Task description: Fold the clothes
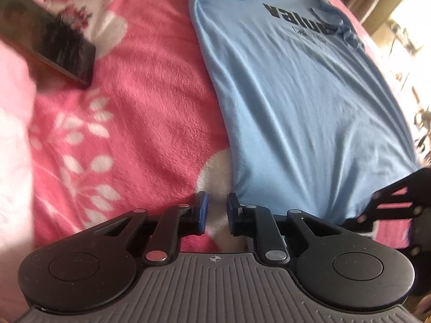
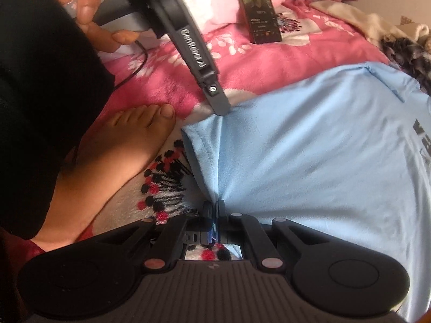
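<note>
Right gripper (image 2: 214, 206) pinching light blue T-shirt (image 2: 309, 148) hem; left gripper (image 1: 215, 210) narrowly parted, empty, over pink blanket (image 1: 140, 102).

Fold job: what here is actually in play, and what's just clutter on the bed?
In play:
- blue T-shirt
- right claw, shut on the shirt's hem
- left claw, at the hem's other corner, jaws slightly apart

Just lying about:
- phone
- pink blanket
- bare foot
- cable

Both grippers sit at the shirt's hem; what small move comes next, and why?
Probably close the left gripper on the hem of the blue T-shirt: its fingers stand apart with no cloth between them, while the right gripper already pinches the hem.
</note>
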### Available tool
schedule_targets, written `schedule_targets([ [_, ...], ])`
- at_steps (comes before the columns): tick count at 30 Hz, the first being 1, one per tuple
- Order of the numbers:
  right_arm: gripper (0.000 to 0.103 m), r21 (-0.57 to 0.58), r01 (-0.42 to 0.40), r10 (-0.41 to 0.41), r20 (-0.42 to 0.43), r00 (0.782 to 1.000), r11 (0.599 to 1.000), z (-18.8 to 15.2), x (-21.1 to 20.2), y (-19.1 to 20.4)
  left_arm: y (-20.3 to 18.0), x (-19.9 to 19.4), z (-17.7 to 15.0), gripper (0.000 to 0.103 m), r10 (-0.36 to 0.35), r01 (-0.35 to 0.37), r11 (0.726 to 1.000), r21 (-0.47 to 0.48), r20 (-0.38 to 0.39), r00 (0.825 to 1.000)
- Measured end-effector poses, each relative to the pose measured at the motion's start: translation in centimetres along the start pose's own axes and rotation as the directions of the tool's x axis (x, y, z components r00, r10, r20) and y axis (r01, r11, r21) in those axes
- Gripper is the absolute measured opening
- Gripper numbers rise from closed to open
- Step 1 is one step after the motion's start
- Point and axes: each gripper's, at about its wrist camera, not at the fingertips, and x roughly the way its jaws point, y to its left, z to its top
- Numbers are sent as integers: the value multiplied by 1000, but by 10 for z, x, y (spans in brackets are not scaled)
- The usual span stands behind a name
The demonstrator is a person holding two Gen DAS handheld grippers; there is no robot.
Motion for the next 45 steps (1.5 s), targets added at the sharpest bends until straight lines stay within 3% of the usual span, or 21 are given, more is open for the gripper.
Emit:
schedule_targets([
  [4, 7, 58, -24, 20, 60, 998, 998, -3, -21, -2, -12, -19, 6, 17, 59, -66, 991, 114, 71, 996],
  [8, 7, 243, 4, -36, 127, 991, 970, -6, -39, -29, -37, -24, 11, 18, -5, -21, 977, 213, 120, 993],
  [10, 7, 357, 42, -90, 120, 989, 933, -10, -39, -48, -54, -16, 9, 19, -35, 5, 961, 277, 106, 994],
  [13, 7, 507, 86, -126, 44, 991, 858, -28, -29, -73, -75, 8, -3, 21, -15, -2, 930, 367, 44, 999],
  [15, 7, 571, 86, -103, -3, 995, 816, -48, -27, -77, -81, 18, -11, 23, 20, -26, 918, 396, 17, 1000],
  [18, 7, 645, 7, -27, 22, 999, 764, -77, -43, -71, -84, 19, -16, 27, 41, -46, 907, 419, 23, 999],
  [21, 7, 700, -15, 14, 8, 1000, 714, -100, -64, -70, -86, 19, -14, 28, 57, -56, 907, 417, 12, 998],
  [24, 7, 719, 45, -97, 30, 995, 693, -114, -98, -85, -89, 20, -11, 30, 78, -71, 912, 404, -2, 997],
  [26, 7, 739, 116, -223, 48, 974, 663, -118, -120, -109, -94, 22, -10, 31, 96, -85, 913, 399, -7, 995],
  [30, 8, 827, 194, -428, 61, 902, 527, -129, -147, -181, -99, 20, -13, 32, 124, -112, 906, 409, -3, 992],
  [34, 28, 844, 281, -582, 43, 812, 456, -131, -148, -243, -101, 21, -14, 33, 140, -125, 901, 415, -5, 990],
  [36, 29, 831, 318, -614, 35, 788, 456, -126, -140, -264, -100, 23, -13, 34, 141, -124, 903, 411, -12, 990],
  [40, 29, 805, 361, -635, 24, 772, 470, -111, -119, -301, -101, 25, -9, 34, 137, -115, 910, 399, -26, 990],
  [43, 29, 696, 449, -649, 32, 760, 560, -96, -102, -308, -100, 27, -8, 34, 131, -107, 912, 397, -35, 991],
  [45, 29, 592, 494, -639, 46, 768, 636, -84, -85, -306, -100, 27, -6, 34, 128, -101, 914, 393, -42, 991],
])
